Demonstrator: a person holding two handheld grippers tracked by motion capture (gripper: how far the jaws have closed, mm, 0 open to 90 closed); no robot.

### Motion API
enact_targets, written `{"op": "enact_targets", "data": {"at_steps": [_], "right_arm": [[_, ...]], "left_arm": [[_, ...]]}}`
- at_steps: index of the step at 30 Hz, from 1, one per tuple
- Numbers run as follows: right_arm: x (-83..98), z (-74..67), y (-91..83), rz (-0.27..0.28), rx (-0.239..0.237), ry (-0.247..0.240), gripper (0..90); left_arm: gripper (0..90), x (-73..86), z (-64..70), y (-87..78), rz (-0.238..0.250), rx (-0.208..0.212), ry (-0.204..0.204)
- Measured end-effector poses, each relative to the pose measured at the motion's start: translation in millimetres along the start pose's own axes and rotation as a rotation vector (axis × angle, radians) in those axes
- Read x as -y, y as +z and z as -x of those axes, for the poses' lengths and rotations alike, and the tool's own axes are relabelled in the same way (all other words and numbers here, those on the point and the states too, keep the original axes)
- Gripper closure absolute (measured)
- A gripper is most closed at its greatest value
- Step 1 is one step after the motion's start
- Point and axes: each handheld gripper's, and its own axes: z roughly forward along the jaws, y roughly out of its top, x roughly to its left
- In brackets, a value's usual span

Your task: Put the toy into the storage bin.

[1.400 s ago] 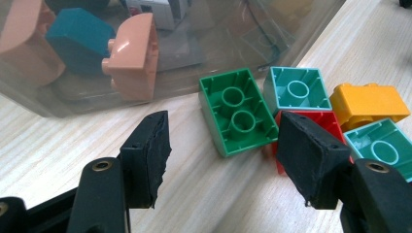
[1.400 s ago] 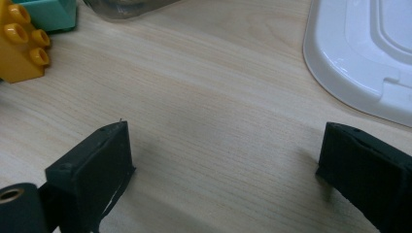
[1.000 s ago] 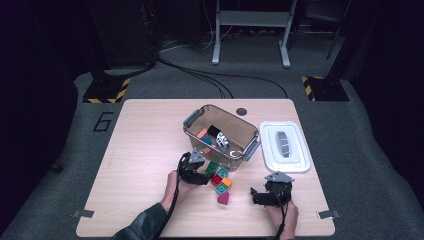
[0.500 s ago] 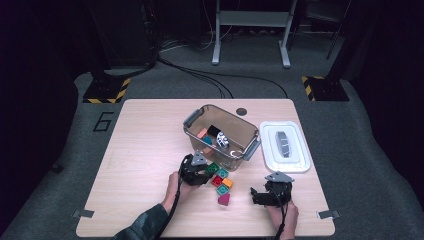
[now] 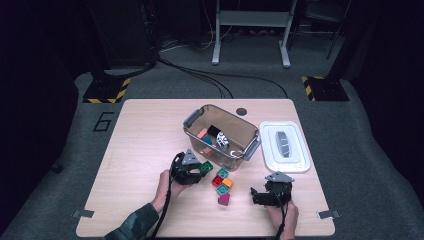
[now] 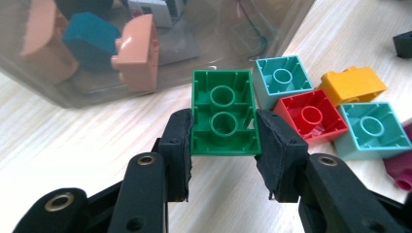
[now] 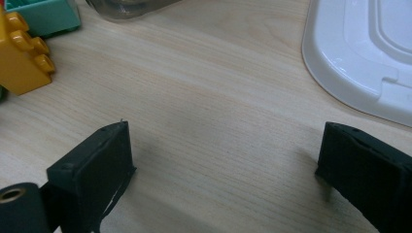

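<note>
Left gripper [image 6: 223, 145] clamps the green brick [image 6: 224, 112] beside the bin [image 5: 220, 131]; right gripper [image 7: 223, 179] gapes wide, empty.

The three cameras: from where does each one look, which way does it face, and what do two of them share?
High view: above the person's side, looking forward and down on the table; both forearms and hands enter from below.
Left gripper view: rides the left hand-held gripper, looking along its jaws, shut on the green brick, toward the clear bin.
Right gripper view: rides the right hand-held gripper, jaws apart over bare wood, facing the white lid.
Shared: both gripper views show the yellow brick.
</note>
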Motion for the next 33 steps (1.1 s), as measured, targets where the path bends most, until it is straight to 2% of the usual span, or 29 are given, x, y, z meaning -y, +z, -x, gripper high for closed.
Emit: {"op": "enact_targets", "data": {"at_steps": [10,11,14,18,23,26,33], "right_arm": [[0.0,0.0,0.0,0.0,0.0,0.0,4.5],[0.0,0.0,0.0,0.0,0.001,0.0,4.5],[0.0,0.0,0.0,0.0,0.0,0.0,4.5],[0.0,-0.1,0.0,0.0,0.001,0.001,4.5],[-0.1,0.1,0.2,0.0,-0.002,-0.001,4.4],[-0.1,0.2,0.3,0.0,-0.002,-0.002,4.4],[-0.1,0.0,0.1,0.0,-0.001,0.0,4.4]], "left_arm": [[59.1,-4.1,-14.9,-29.1,-0.003,-0.006,-0.003],[59.1,-5.1,-16.1,-32.1,0.001,-0.016,-0.001],[59.2,-9.0,-20.5,-40.6,0.008,-0.01,-0.013],[59.1,-14.6,-24.3,-49.9,0.012,-0.017,0.001],[59.2,-21.1,-28.9,-61.0,0.022,-0.01,-0.009],[59.2,-25.2,-31.2,-69.0,0.027,-0.007,0.003],[59.2,-36.4,-39.1,-82.5,0.037,-0.02,0.0]]}}
